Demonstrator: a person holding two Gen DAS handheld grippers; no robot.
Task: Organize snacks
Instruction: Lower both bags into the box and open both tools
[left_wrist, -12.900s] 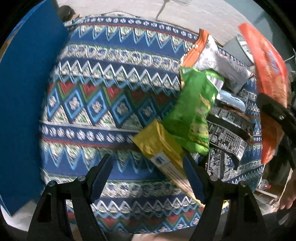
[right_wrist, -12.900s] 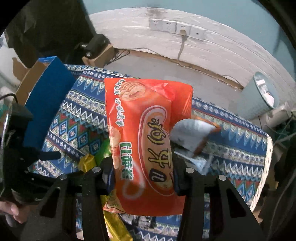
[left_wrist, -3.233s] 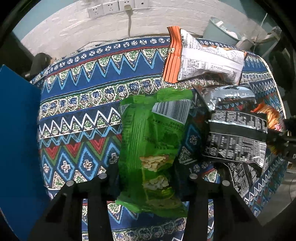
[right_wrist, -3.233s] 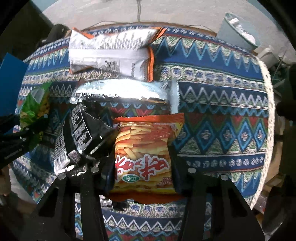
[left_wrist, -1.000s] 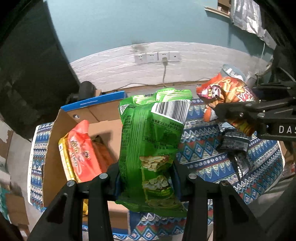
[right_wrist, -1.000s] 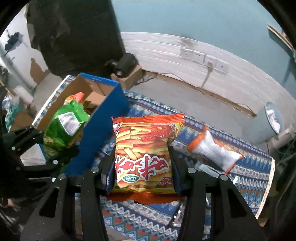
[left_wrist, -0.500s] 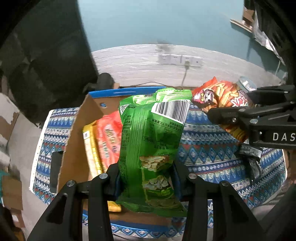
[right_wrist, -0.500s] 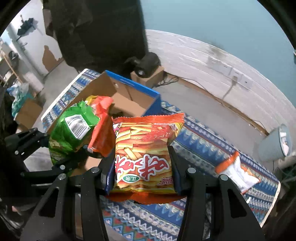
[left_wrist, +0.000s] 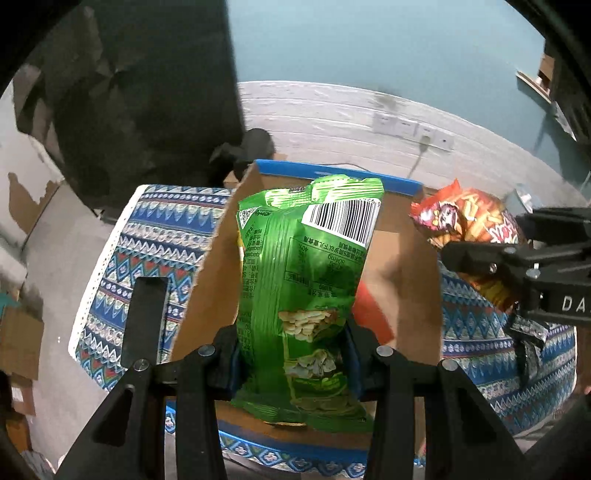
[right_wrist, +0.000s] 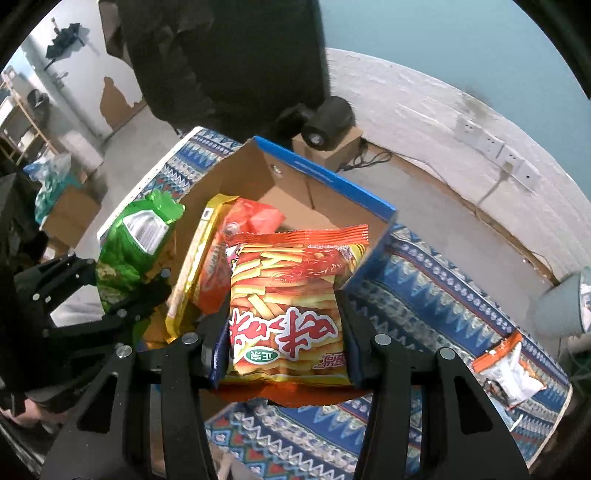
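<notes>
Two tools clamped: left tool (left_wrist: 291, 363) on green bag (left_wrist: 306, 280); right tool (right_wrist: 282, 345) on fries bag (right_wrist: 291, 306), over box (right_wrist: 332, 184).

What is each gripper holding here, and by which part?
The left gripper clamps the green snack bag by its lower end. The right gripper clamps the orange fries bag by its lower half.
</notes>
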